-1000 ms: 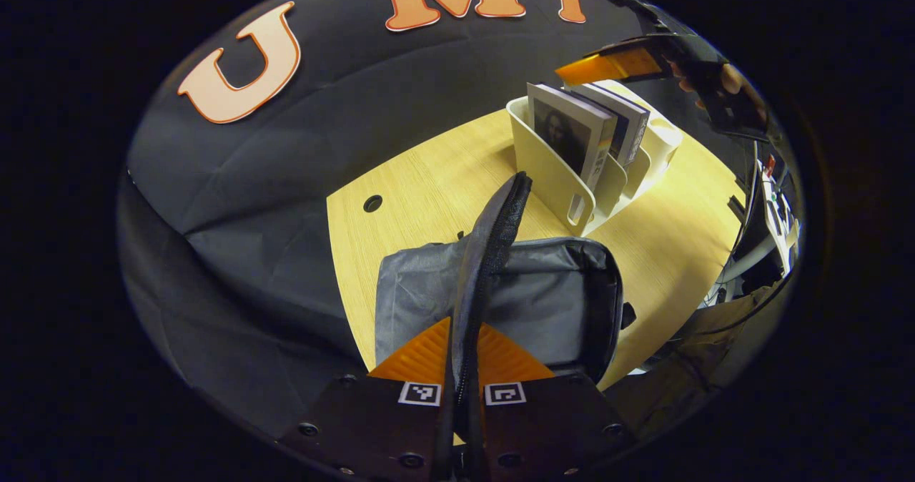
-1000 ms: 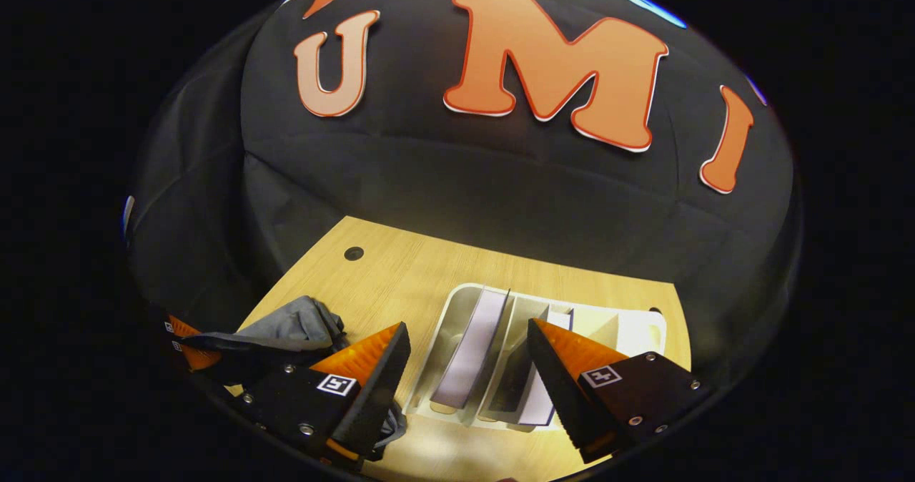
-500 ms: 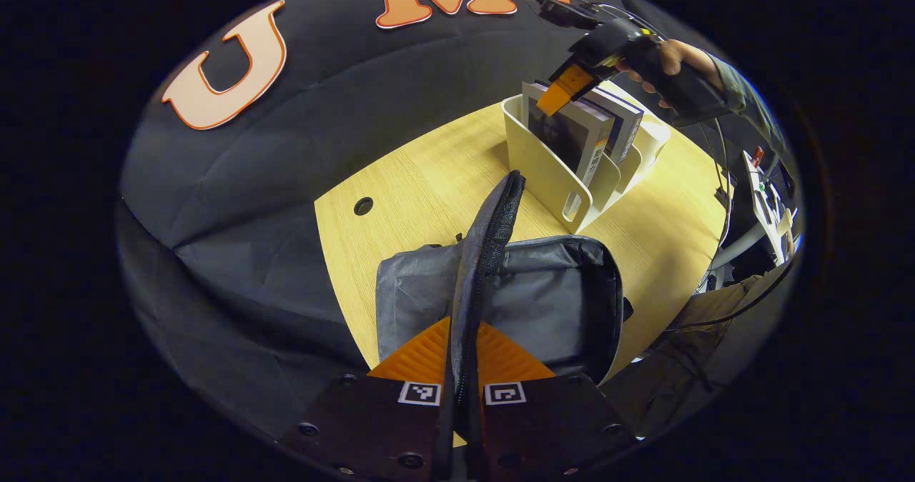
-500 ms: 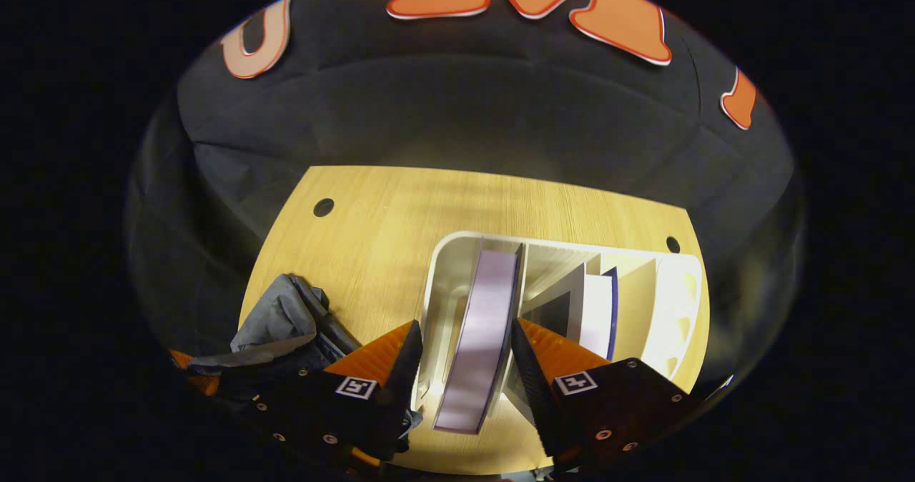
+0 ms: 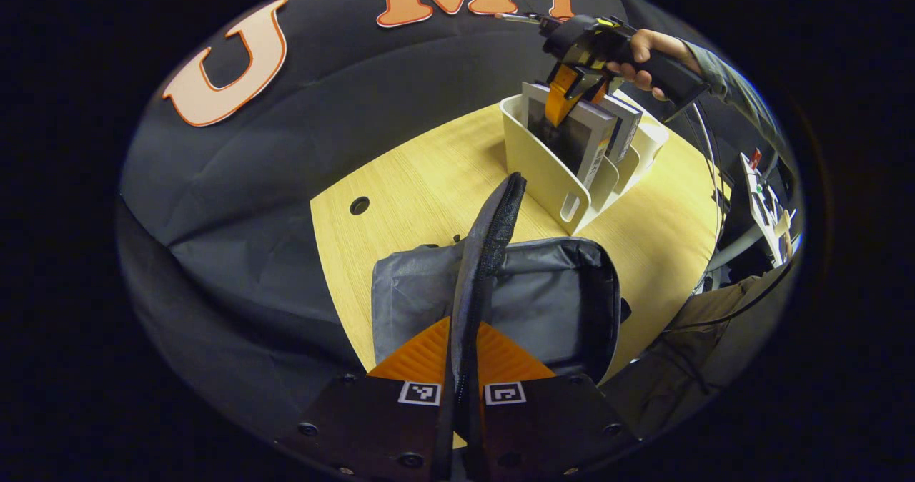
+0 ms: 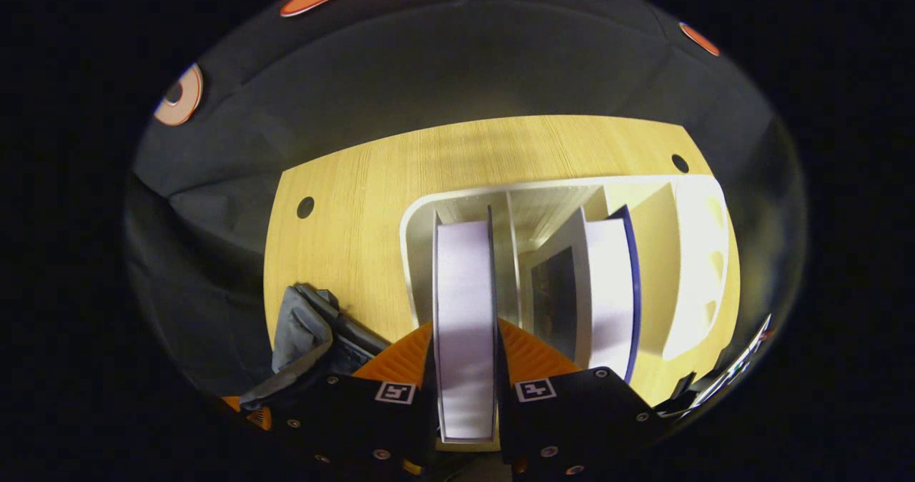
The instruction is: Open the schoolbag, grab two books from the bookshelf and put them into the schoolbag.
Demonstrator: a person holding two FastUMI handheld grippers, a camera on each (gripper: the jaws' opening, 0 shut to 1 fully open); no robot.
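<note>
Left gripper (image 5: 463,357) pinches the schoolbag (image 5: 500,303) flap upright, keeping it open. Right gripper (image 6: 465,357) clamps the near book (image 6: 463,303) in the bookshelf (image 6: 697,253), likely for lifting out.

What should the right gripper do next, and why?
Probably lift straight up. The right gripper has its fingers closed on the first book, which still stands in the bookshelf, while the left gripper holds the schoolbag flap up, so the bag is open and waiting.
</note>
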